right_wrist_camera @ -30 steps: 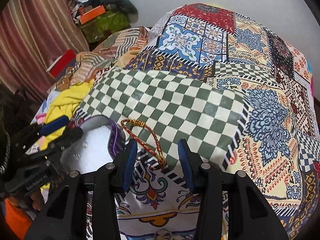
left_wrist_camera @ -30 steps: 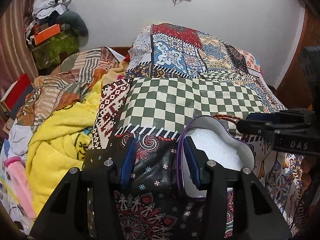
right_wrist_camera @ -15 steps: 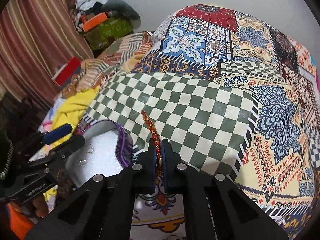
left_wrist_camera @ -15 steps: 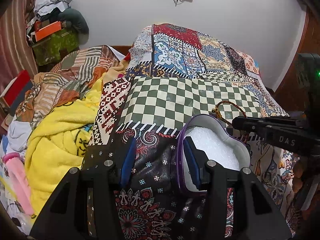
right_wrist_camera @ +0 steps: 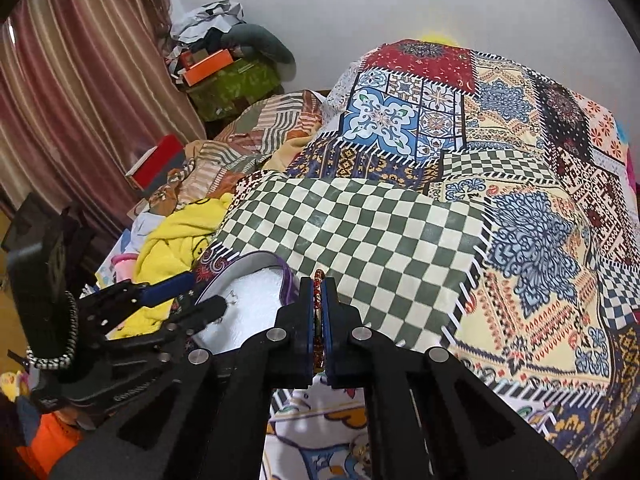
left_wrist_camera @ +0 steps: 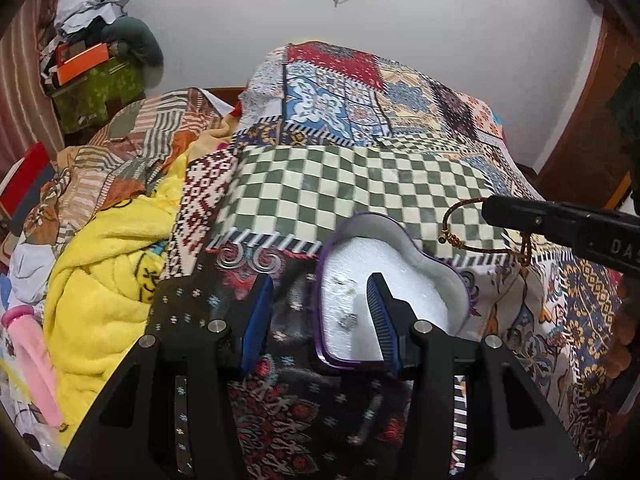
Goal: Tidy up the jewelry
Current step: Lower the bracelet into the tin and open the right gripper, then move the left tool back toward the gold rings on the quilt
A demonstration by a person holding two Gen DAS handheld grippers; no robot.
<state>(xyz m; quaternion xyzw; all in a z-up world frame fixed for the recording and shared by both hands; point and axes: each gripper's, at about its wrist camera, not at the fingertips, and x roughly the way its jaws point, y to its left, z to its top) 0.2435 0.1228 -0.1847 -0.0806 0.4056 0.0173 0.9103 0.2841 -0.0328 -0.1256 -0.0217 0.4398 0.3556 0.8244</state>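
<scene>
A heart-shaped purple box (left_wrist_camera: 394,276) with white foam lining lies open on the patchwork bedspread; it also shows in the right wrist view (right_wrist_camera: 248,300). Small earrings (left_wrist_camera: 347,319) rest on the foam. My left gripper (left_wrist_camera: 320,312) is open, its right finger inside the box and its left finger outside the rim. My right gripper (right_wrist_camera: 319,300) is shut on a red-and-gold thread bracelet (right_wrist_camera: 319,280) and holds it in the air. In the left wrist view the bracelet (left_wrist_camera: 476,236) hangs from the right gripper just right of the box.
A yellow blanket (left_wrist_camera: 104,280) and a pink bottle (left_wrist_camera: 32,360) lie left of the box. A red box (right_wrist_camera: 158,162), green box (right_wrist_camera: 232,88) and clothes pile sit at the back left by the curtain (right_wrist_camera: 72,100). The checkered patch (right_wrist_camera: 360,236) lies beyond the box.
My right gripper closed on the bracelet, lifted it off the bedspread and raised it beside the box. My left gripper stayed at the box rim.
</scene>
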